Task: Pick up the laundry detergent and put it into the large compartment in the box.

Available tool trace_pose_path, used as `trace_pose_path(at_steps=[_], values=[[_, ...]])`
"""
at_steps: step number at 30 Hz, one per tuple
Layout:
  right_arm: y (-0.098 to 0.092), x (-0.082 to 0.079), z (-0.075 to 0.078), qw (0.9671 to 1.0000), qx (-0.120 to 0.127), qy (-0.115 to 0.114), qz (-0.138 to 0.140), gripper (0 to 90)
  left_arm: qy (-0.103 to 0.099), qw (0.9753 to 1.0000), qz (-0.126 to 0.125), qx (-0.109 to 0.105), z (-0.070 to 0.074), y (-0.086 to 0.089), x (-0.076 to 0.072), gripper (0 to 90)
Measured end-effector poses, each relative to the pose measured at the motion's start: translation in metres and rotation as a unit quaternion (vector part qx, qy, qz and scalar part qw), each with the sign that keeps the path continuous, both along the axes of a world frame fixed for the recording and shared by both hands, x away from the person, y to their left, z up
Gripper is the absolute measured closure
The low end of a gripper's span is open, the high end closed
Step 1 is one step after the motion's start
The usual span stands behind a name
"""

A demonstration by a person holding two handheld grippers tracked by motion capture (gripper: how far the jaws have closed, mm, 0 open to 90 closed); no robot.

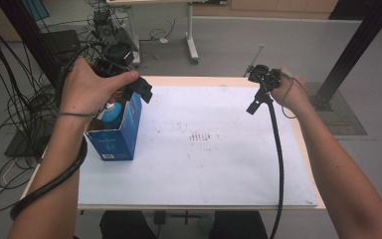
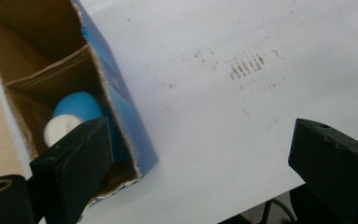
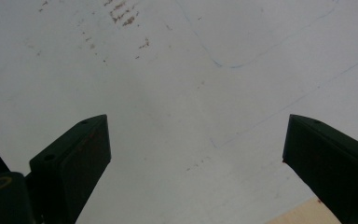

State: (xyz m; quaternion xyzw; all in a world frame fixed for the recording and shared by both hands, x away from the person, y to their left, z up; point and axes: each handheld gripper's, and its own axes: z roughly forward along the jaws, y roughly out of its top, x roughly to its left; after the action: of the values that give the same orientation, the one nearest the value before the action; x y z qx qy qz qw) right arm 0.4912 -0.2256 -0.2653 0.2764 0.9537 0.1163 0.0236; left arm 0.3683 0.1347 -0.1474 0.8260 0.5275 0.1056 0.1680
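Note:
A blue cardboard box [image 1: 113,138] stands open-topped at the left of the white sheet [image 1: 214,159]. Inside it sits a blue bottle [image 1: 112,114] with a white cap. My left gripper [image 1: 131,85] hovers just above the box's far right corner, open. In the left gripper view its jaws stand wide apart, one over the box [image 2: 123,112] and the bottle [image 2: 77,106], the other over bare sheet; nothing is between them [image 2: 198,161]. My right gripper [image 1: 255,103] hangs open over the sheet's far right part, and in the right gripper view its gap [image 3: 196,156] holds nothing.
The sheet covers a wooden table [image 1: 309,149] whose edge shows at the right. Faint brown marks [image 1: 200,137] dot the sheet's middle. Cables [image 1: 10,114] lie on the floor to the left. A black post [image 1: 350,47] rises at the far right.

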Motion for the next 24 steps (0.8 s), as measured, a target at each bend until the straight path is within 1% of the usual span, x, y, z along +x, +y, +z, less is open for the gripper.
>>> trace_pose_path(at_steps=[4,8,13,16,21,24], values=[[-0.001,-0.004,0.000,1.0000,0.001,0.002,-0.002,7.4,0.009,0.9996,-0.025,0.007,-0.005,-0.013,-0.002,6.7],[-0.002,-0.008,0.003,1.0000,0.002,0.000,-0.008,7.4,0.019,0.9988,-0.042,0.013,-0.011,-0.026,-0.004,6.7],[-0.004,-0.012,0.006,0.9999,0.004,-0.006,-0.007,7.4,0.029,0.9979,-0.054,0.022,-0.020,-0.039,-0.006,6.7],[-0.004,-0.013,0.007,1.0000,0.003,-0.007,-0.005,7.4,0.037,0.9971,-0.059,0.030,-0.029,-0.046,-0.006,6.7],[-0.003,-0.013,0.007,1.0000,0.001,-0.006,-0.001,7.4,0.048,0.9962,-0.065,0.033,-0.045,-0.054,-0.006,6.6],[-0.003,-0.012,0.006,1.0000,0.002,-0.006,0.001,7.4,0.060,0.9952,-0.071,0.032,-0.057,-0.058,-0.004,6.6]])
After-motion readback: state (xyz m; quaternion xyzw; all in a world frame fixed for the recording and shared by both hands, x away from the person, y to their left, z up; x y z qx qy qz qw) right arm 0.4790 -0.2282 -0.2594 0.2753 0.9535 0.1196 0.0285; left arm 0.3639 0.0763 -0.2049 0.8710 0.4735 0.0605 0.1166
